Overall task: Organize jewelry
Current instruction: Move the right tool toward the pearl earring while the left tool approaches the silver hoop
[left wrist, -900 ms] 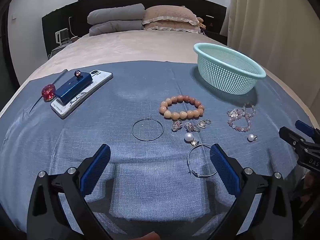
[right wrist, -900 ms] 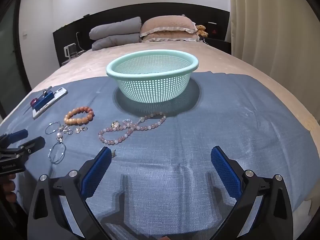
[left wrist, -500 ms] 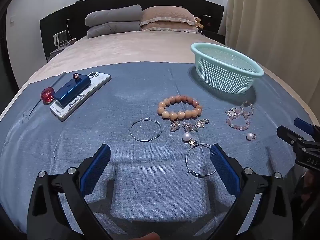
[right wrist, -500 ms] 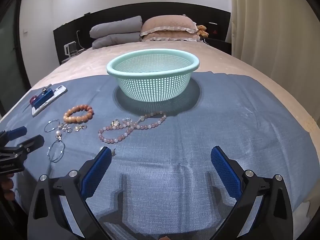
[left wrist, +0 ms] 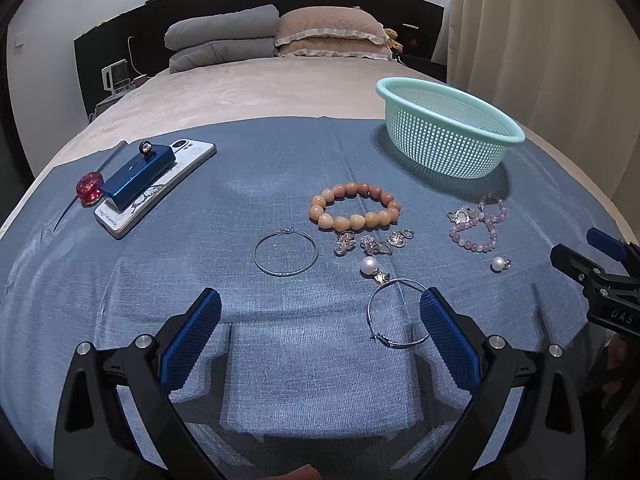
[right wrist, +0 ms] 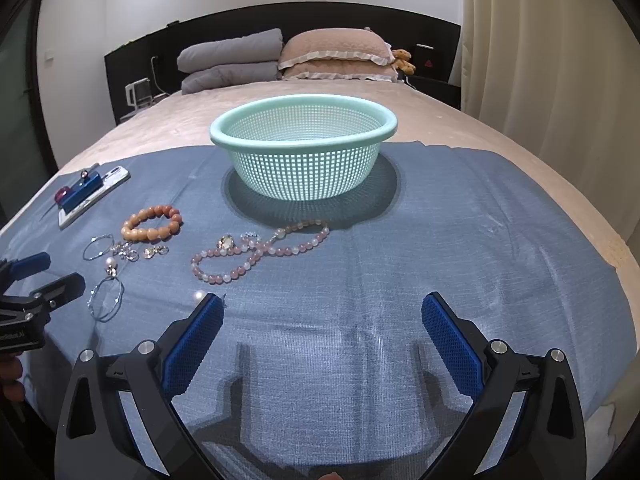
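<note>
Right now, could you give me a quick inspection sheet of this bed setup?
Surface: blue cloth spread over a bed.
Job's things: empty mint basket; orange bead bracelet; pink bead strand; two hoop earrings; loose pearl.
Clutter: phone under a blue box.
Grippers: left gripper and right gripper open, holding nothing.
Cables: one at the headboard.
Surroundings: pillows, curtain.
</note>
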The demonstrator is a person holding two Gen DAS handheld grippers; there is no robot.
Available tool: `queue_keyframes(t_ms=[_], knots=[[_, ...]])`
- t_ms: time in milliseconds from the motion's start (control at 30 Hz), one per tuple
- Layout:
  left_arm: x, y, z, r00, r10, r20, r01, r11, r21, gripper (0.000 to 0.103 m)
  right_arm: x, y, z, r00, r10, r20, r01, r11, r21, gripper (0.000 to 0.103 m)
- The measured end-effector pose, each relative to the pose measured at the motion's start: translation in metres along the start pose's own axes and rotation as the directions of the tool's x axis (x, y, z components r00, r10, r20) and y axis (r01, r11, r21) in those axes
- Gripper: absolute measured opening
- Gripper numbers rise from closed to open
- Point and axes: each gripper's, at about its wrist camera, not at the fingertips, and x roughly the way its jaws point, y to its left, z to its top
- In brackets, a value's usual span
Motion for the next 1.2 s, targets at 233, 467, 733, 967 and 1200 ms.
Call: queue_keyframes(t_ms=[233,467,733,967,1200], knots=[[-0.002,-0.004,-0.001,1.000,0.004,0.014,-0.005,1.000,0.031,0.097,0.000,0.000,0.000,1.000,-0.015,-0.001,0.015,1.000,-0.007,0.095],[-0.004,-0.007,-0.002,1.000,0.002,0.015,-0.003,0.999,0.045,0.097,0.000,0.001,0.000,1.000,-0.012,0.000,0.012,1.000,-0.006,0.095],[-0.008,-0.008,-0.001,1.000,-0.015,0.016,0.014,0.999,0.049,0.097,0.002,0.000,0.001,1.000,-0.014,-0.005,0.014,1.000,-0.004,0.095],[-0.013,-0.011,0.000,0.999,-0.028,0.028,0.026,0.998,0.063,0.097,0.002,0.003,0.001,1.000,0.004,-0.005,-0.005,1.000,-0.012,0.095],[-0.011,-0.010,0.001,0.999,-0.027,0.020,0.026,0.998,0.058,0.097,0.002,0.004,0.000,1.000,0.014,-0.011,-0.015,1.000,-0.013,0.095]])
